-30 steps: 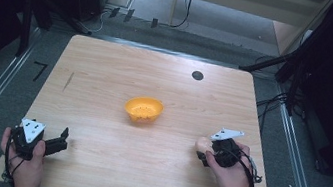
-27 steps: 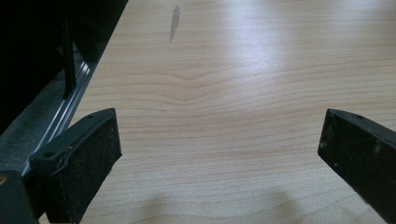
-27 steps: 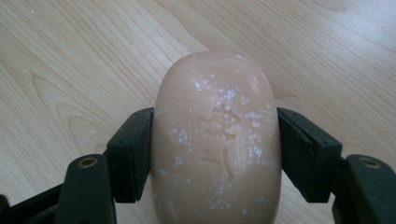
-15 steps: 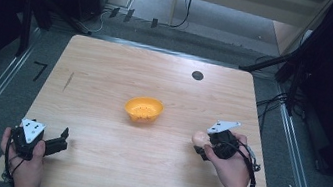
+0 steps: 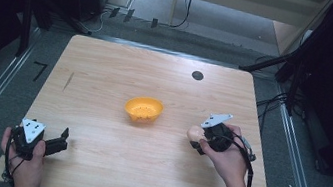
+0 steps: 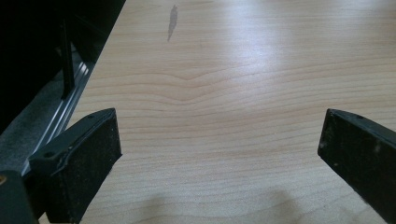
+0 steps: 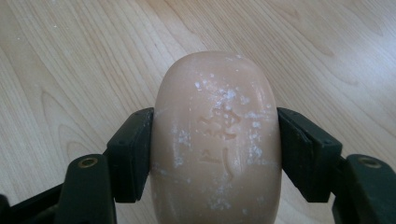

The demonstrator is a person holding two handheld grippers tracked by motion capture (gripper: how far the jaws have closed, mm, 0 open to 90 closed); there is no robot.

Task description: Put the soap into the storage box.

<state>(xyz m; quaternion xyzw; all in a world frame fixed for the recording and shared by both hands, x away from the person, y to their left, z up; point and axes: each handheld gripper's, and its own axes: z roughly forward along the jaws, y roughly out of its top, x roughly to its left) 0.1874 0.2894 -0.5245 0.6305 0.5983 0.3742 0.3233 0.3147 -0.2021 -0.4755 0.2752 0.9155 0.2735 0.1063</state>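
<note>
While the wooden table (image 5: 107,74) lies wide under the lamps, an orange bowl (image 5: 143,109) sits near its middle. To the bowl's right, the right gripper (image 5: 196,138) is clamped on a pale bar of soap (image 7: 217,140). At the near left corner, the left gripper (image 5: 62,140) rests with jaws spread, nothing between them.

Lab, bare test table (image 5: 107,69), floor cables (image 5: 274,103)

Embossed marks on the soap bar (image 7: 217,140) between the fingers (image 7: 133,154), too faint and powdered to read.
</note>
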